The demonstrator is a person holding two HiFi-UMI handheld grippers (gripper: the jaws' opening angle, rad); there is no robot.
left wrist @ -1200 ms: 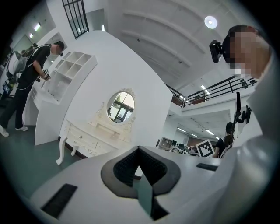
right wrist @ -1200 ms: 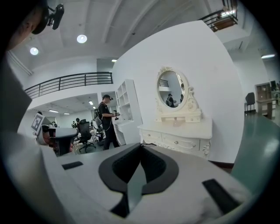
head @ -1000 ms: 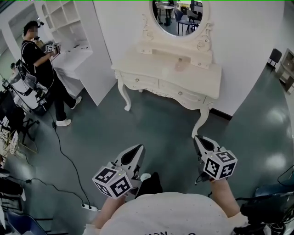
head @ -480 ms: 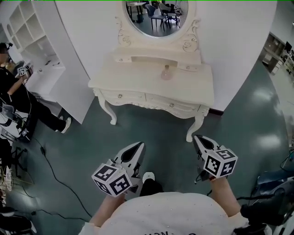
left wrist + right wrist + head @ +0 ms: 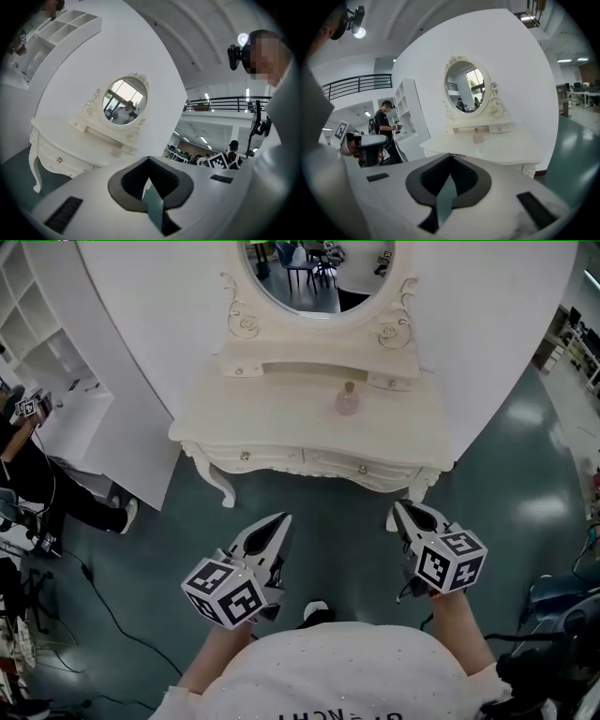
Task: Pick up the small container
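Observation:
The small container point(image 5: 348, 400), a pale pink bottle with a stopper, stands on the white dressing table point(image 5: 281, 423), just below the mirror shelf. It shows small and far off in the left gripper view point(image 5: 116, 151) and the right gripper view point(image 5: 477, 136). My left gripper point(image 5: 278, 521) hangs over the floor in front of the table, jaws together, nothing held. My right gripper point(image 5: 401, 510) is near the table's front right leg, also shut and empty. Both point toward the table, well short of the bottle.
An oval mirror point(image 5: 319, 273) rises behind the table against a white wall. A white shelf unit point(image 5: 42, 343) stands at the left, with a person point(image 5: 23, 460) beside it. A cable point(image 5: 103, 592) lies on the green floor at the left.
The dressing table has come nearer and more central in the head view as both grippers moved toward it. The jaws of both stay together.

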